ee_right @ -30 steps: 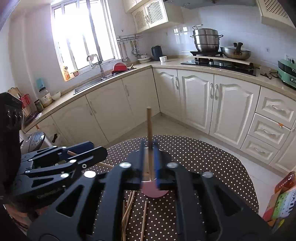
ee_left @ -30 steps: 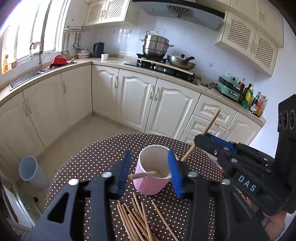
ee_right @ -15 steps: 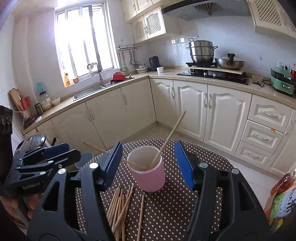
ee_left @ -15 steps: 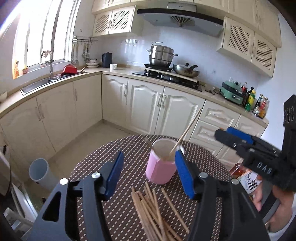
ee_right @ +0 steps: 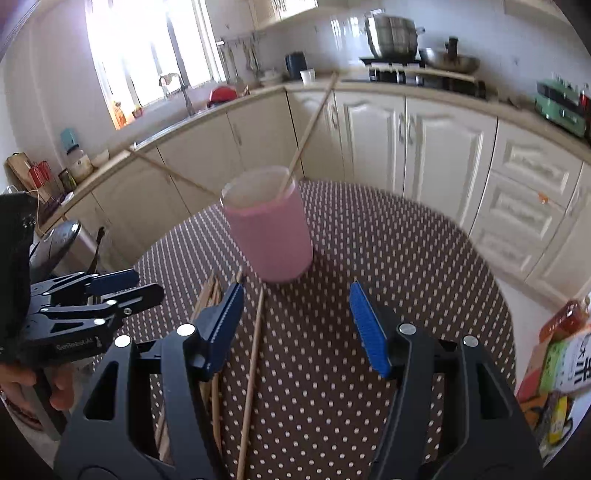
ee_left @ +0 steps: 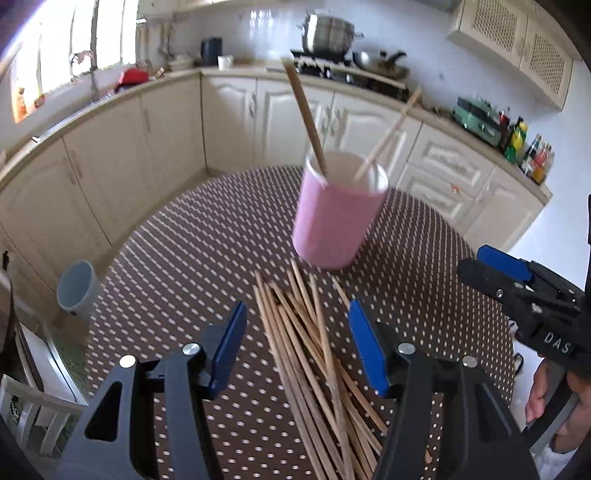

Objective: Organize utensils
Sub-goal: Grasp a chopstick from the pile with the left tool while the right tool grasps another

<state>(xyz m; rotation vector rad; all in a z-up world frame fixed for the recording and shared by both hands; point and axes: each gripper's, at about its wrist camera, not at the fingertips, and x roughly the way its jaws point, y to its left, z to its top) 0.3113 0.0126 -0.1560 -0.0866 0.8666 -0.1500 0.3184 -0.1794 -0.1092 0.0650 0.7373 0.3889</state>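
Both grippers lowered, chopsticks dropped | left gripper point(ee_left: 297, 349) spread, empty over loose wooden chopsticks point(ee_left: 314, 354) | right gripper point(ee_right: 295, 328) spread, empty | pink cylindrical cup point(ee_right: 267, 236) upright on dotted brown tablecloth point(ee_right: 388, 266), holding two chopsticks

One pink cup point(ee_left: 334, 218) stands on one dotted table point(ee_left: 207, 240), with two chopsticks point(ee_left: 304, 110) leaning inside it. A loose pile of chopsticks point(ee_left: 314, 350) lies on the table (too tangled to count exactly, but well over ten). Two grippers show, one left gripper point(ee_left: 297, 343) and one right gripper point(ee_right: 295, 328). On the stove sit one steel pot point(ee_left: 327, 35) and one pan point(ee_left: 380, 66)
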